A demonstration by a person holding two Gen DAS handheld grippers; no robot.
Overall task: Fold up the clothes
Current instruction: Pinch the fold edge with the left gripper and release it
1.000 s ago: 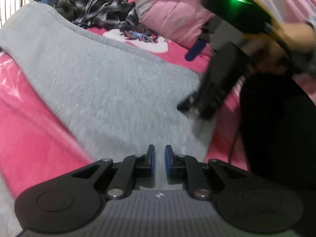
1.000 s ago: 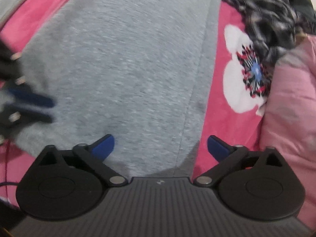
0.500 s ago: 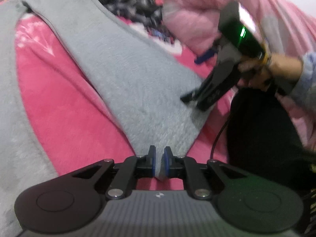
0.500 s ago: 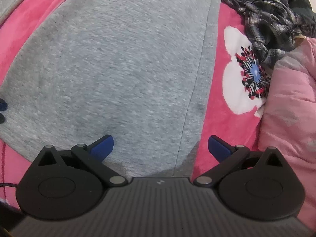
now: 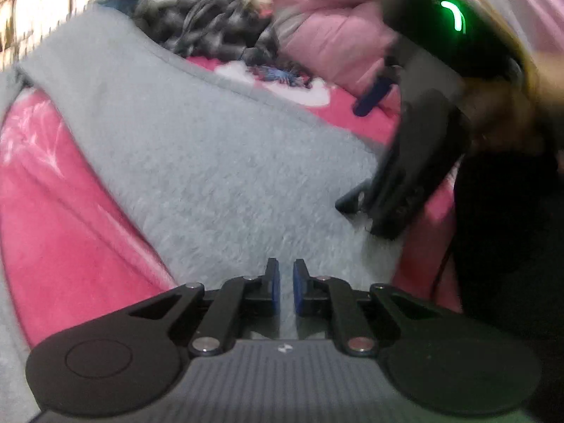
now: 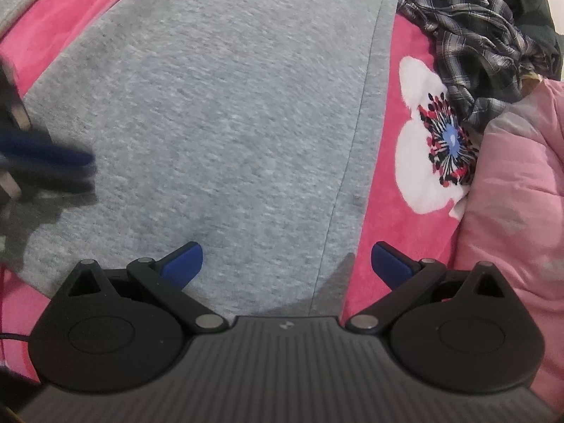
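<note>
The grey fleece trousers (image 6: 225, 105) lay spread flat on the bed's pink flowered blanket (image 6: 380, 211), one leg running away from the cameras, which is how a garment has to lie before a fold can be made. The left tongs (image 5: 285, 287) were nearly together, with only a narrow slit between the blue pads; grey fabric showed in that slit, so they looked to be pinching the trousers' near edge, though blur made a firm grip hard to confirm. A pinch at the edge would make sense as the hold for lifting that end over.

The right tongs (image 6: 286, 259) stood wide apart, hovering over the cloth by its side seam with nothing between the pads, probably ready to take the opposite edge so both corners could travel together.

Around the work, a crumpled plaid shirt (image 6: 472, 38) sat heaped at the far side, and a pink quilted jacket (image 6: 521, 194) bulged just beside the trousers on the right. Both crowded the landing area, and the jacket especially could catch the right tongs' outer finger or the folded edge.
</note>
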